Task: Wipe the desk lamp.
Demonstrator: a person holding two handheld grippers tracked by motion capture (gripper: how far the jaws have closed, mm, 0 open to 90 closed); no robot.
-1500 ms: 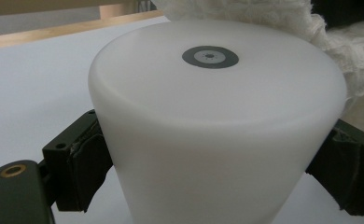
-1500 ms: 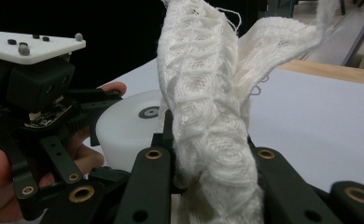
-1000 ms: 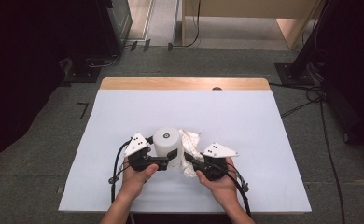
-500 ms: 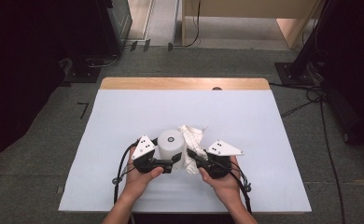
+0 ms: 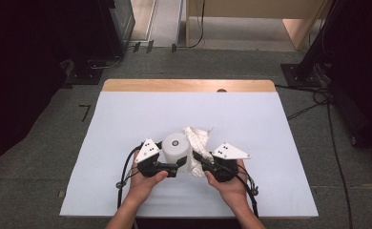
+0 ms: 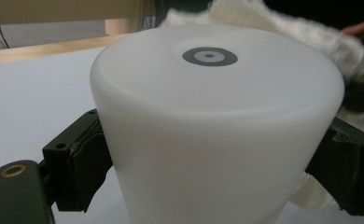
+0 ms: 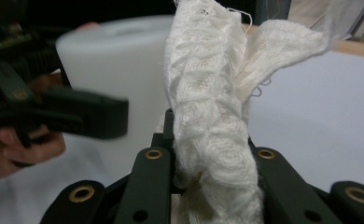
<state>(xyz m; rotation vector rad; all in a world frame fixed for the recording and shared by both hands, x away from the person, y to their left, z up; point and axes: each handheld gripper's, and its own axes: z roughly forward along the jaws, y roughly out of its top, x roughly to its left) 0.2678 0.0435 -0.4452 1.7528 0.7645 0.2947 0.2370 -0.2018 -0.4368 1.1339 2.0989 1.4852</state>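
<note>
Left tongs (image 6: 208, 172): clamped around white translucent plastic cylinder (image 6: 217, 135).
Right tongs (image 7: 208, 177): pinching white knitted cloth (image 7: 213, 116).
Table (image 5: 127, 114): white.

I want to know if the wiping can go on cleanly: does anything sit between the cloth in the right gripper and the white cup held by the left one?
Nothing visible does. The white cloth, pinched in the right gripper, hangs right beside the white cup, which the left gripper clamps from both sides. Whether cloth and cup touch cannot be told.
</note>
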